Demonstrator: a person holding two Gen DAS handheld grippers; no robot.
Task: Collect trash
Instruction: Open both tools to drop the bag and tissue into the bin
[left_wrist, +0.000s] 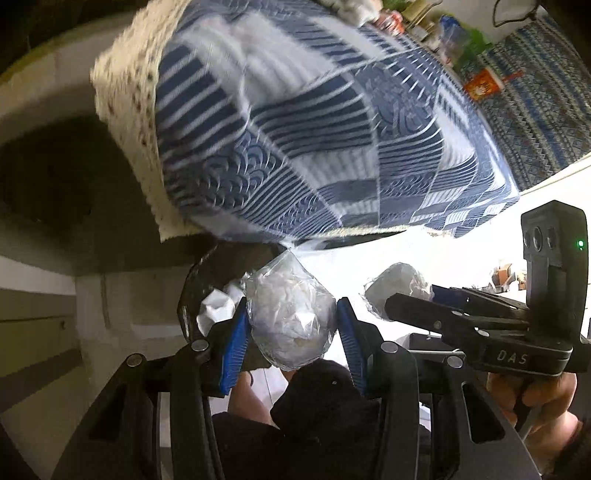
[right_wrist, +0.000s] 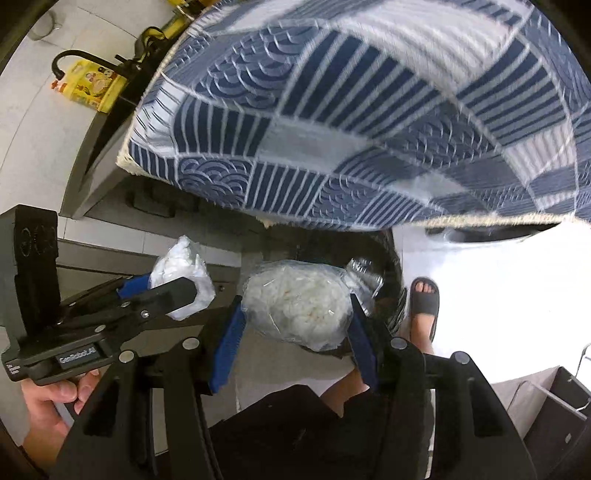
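Between the blue pads of the left gripper (left_wrist: 291, 328), low in the centre of the left wrist view, sits a clear plastic bag of crumpled white tissue (left_wrist: 290, 314). The film is glossy and wrinkled, stretched over a rounded lump of white paper, and its neck is twisted to a thin tail at the top. Both pads press on its sides, so this gripper is clenched on it.

At the centre of the right wrist view the right gripper (right_wrist: 295, 314) grips a second clear bag of white scraps (right_wrist: 297, 302) in the same way. This bundle is fatter and egg-shaped, with a knot of crinkled plastic at its upper right and faint orange flecks inside.

Each gripper shows in the other's view, at the right edge and the left edge, with its white bundle at the tip.

Behind and below the bags lies a dark bin (left_wrist: 210, 273), with white paper inside it. A blue and white patterned cloth (right_wrist: 351, 110) fills the upper part of both frames. A sandalled foot (right_wrist: 424, 295) stands on the pale floor at right.
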